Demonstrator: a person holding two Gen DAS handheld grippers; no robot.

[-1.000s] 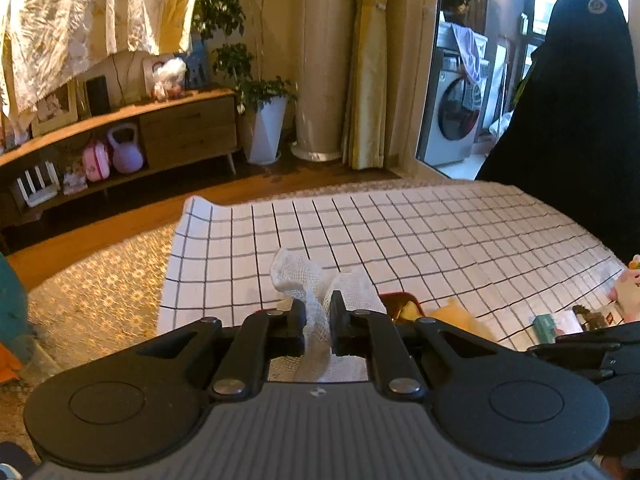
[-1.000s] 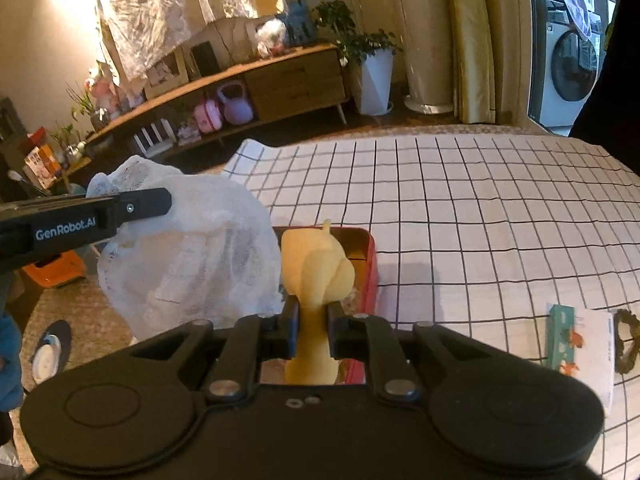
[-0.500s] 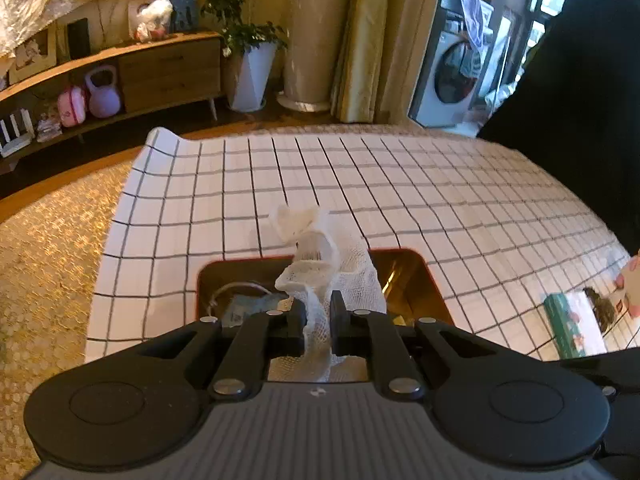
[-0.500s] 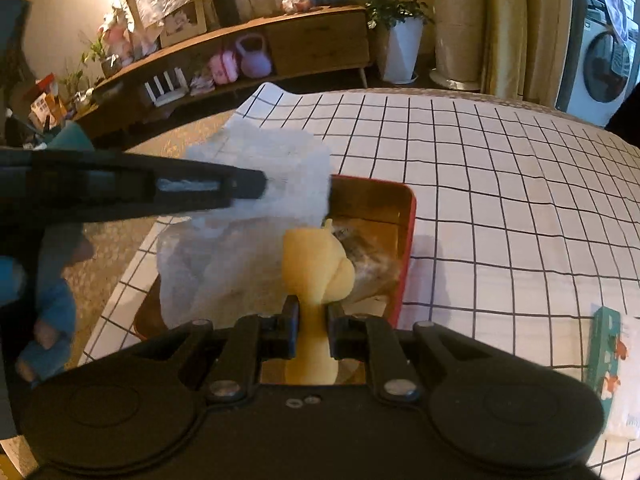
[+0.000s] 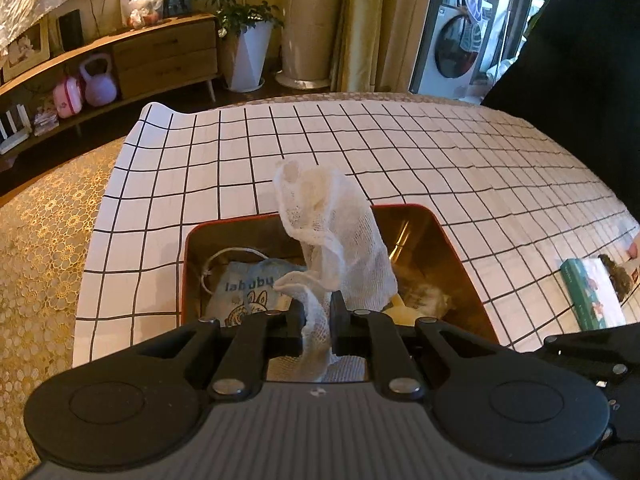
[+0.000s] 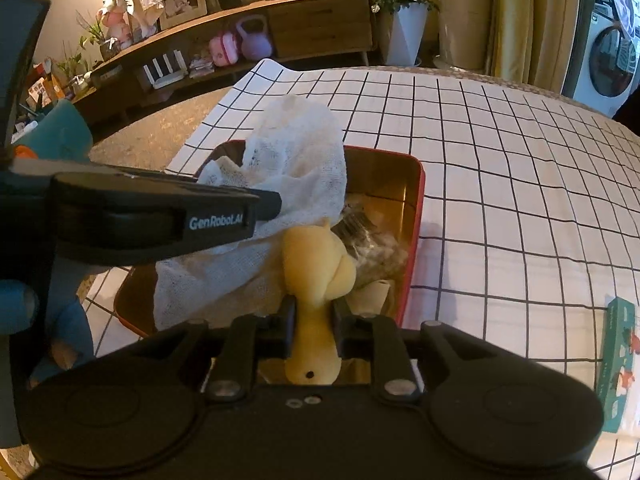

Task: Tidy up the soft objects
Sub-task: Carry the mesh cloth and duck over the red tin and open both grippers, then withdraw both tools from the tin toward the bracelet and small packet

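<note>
Two grippers, one soft thing each, over one red tin

Left gripper [image 5: 315, 322] is clamped on one gauze cloth [image 5: 340, 248]; right gripper [image 6: 314, 324], its jaws just widening, pads touching one yellow plush [image 6: 316, 268] between them. Tin [image 6: 414, 216] lies just beyond both.

One red tin [image 5: 452, 240] sits on one checked cloth [image 5: 400, 148], with one white gauze cloth [image 5: 340, 240], one yellow plush toy [image 6: 316, 264], one blue pouch [image 5: 248, 284], one tissue pack [image 5: 588, 292] and two grippers [image 5: 316, 320] [image 6: 314, 320] counted.
</note>
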